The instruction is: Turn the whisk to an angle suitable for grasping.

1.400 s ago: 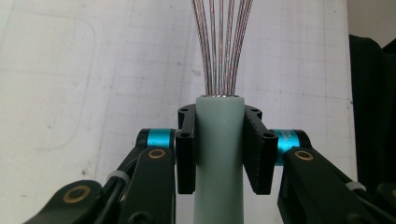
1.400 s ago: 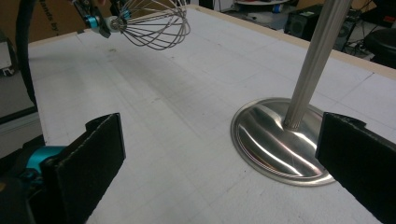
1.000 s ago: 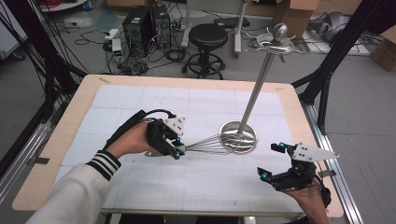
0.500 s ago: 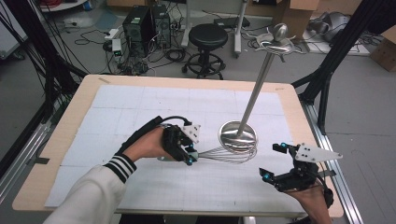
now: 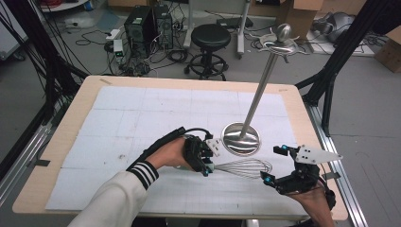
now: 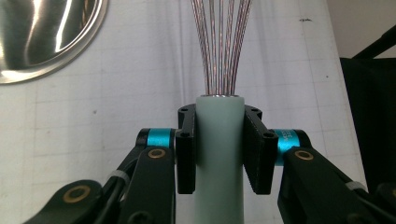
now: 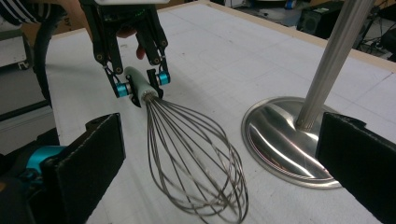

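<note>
A whisk [image 5: 243,167] with a pale green handle [image 6: 219,154] and a wire balloon lies level, low over the white mat. My left gripper [image 5: 206,163] is shut on the handle just behind the wires, its pads [image 6: 254,154] pressing both sides. The wire head points right toward my right gripper [image 5: 275,164], which stands open near the table's front right corner with nothing between its pads. In the right gripper view the whisk [image 7: 196,158] reaches in between my own wide-apart jaws, with the left gripper [image 7: 140,84] holding it farther off.
A polished metal stand with a round base [image 5: 241,139] and a tall pole [image 5: 265,80] rises just behind the whisk. The base [image 7: 280,140] sits right of the wires. The wooden table edge [image 5: 189,215] is close in front.
The left hand has carried the whisk rightward and toward the front edge, lower over the mat. The wire head has come off the stand's base toward the right gripper, which stayed still.
</note>
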Available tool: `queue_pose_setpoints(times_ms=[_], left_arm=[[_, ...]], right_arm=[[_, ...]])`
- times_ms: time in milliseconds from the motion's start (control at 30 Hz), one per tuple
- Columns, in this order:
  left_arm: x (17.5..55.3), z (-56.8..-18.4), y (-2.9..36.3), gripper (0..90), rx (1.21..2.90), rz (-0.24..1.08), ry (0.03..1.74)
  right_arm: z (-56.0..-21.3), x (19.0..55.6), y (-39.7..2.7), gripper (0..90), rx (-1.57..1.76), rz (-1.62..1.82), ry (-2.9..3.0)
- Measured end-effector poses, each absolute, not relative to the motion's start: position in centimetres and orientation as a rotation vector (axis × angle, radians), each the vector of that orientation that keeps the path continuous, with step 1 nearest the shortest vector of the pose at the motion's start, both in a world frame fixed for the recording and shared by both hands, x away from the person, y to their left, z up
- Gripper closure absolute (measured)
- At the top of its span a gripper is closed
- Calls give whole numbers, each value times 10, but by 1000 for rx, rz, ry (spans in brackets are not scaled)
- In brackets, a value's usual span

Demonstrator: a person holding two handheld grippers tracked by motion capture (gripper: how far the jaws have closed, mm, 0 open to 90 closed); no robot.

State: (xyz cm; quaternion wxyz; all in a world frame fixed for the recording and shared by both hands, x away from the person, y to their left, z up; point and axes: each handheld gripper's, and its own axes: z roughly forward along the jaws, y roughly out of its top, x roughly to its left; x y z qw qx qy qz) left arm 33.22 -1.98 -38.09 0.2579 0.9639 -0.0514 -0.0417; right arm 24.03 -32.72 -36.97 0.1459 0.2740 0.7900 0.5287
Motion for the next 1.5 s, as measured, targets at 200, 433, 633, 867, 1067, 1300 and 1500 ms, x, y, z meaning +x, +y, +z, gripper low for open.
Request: queue_pose_setpoints(times_ms=[200, 433, 633, 867, 1067, 1300, 1500], left_arm=[[333, -390, -28, 693, 2619, -125, -147], [333, -401, -35, 691, 2626, -140, -152], [335, -406, -36, 689, 2633, -131, -137], [335, -406, -36, 642, 2611, -117, -114], [335, -399, -31, 470, 2603, -120, -93], [331, -377, -16, 312, 2552, -67, -47], [323, -356, 16, 204, 2509, 18, 7]], right_arm=[[-370, 240, -327, 5, 790, 1522, 2275], [-370, 241, -327, 5, 786, 1520, 2279], [-370, 240, -329, 5, 790, 1524, 2272], [-370, 240, -329, 5, 793, 1522, 2272], [-369, 240, -329, 5, 788, 1521, 2270], [-369, 240, -330, 5, 791, 1519, 2269], [-369, 240, -330, 5, 786, 1528, 2270]])
